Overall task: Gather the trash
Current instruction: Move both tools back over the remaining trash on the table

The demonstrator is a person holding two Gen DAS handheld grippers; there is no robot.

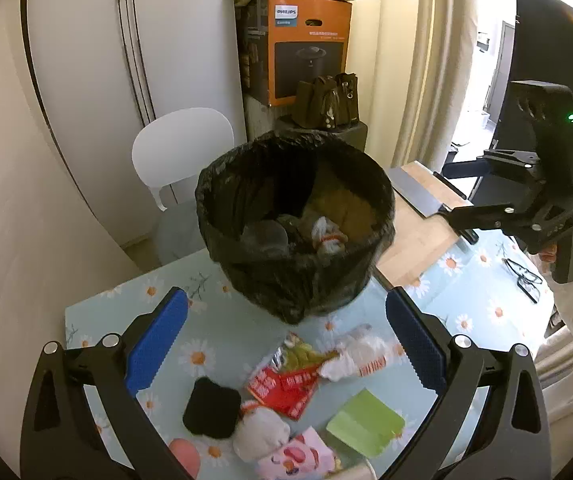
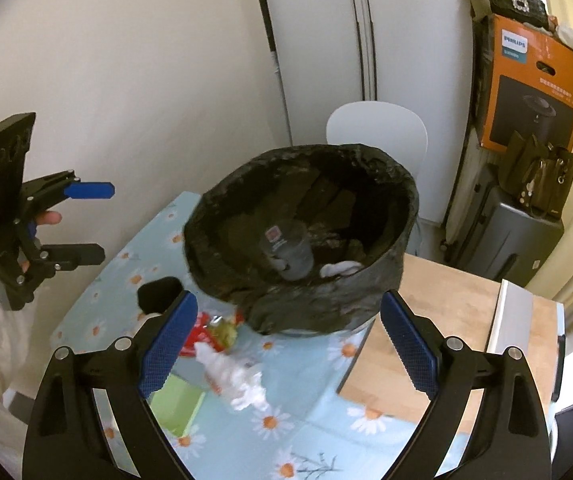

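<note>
Trash bin (image 1: 294,220), lined with a black bag, stands upright on the daisy-print tablecloth (image 1: 222,340). Contents seen from the left wrist view: a clear plastic cup (image 1: 264,236), a crumpled white wrapper with red print (image 1: 328,238), and something brown against the far inner wall. The right wrist view shows the same cup (image 2: 290,254) and a scrap of white tissue (image 2: 340,268) at the bottom.

Loose trash lies on the cloth in front of the bin, none of it in contact with either tool. Between and below the left gripper (image 1: 286,344) fingers: a red snack packet (image 1: 286,390), torn open, with a silver-green wrapper (image 1: 298,350) just beside it; a crumpled white plastic wrapper (image 1: 356,356) near the right finger; a black pouch-like item (image 1: 212,406); a whitish wad (image 1: 260,432); a pink printed packet (image 1: 296,456); a light green card (image 1: 366,422).

Left gripper: released, blue pads wide apart, nothing held, hovering over the pile.

Right gripper (image 2: 290,344): also spread wide and empty, aimed at the bin, with a crumpled white tissue (image 2: 238,380) on the cloth between its fingers, below them.

A wooden cutting board (image 1: 418,232) lies beside the bin with a cleaver (image 1: 418,192) on it. Eyeglasses (image 1: 524,278) rest on the cloth near the right gripper's hand.
</note>
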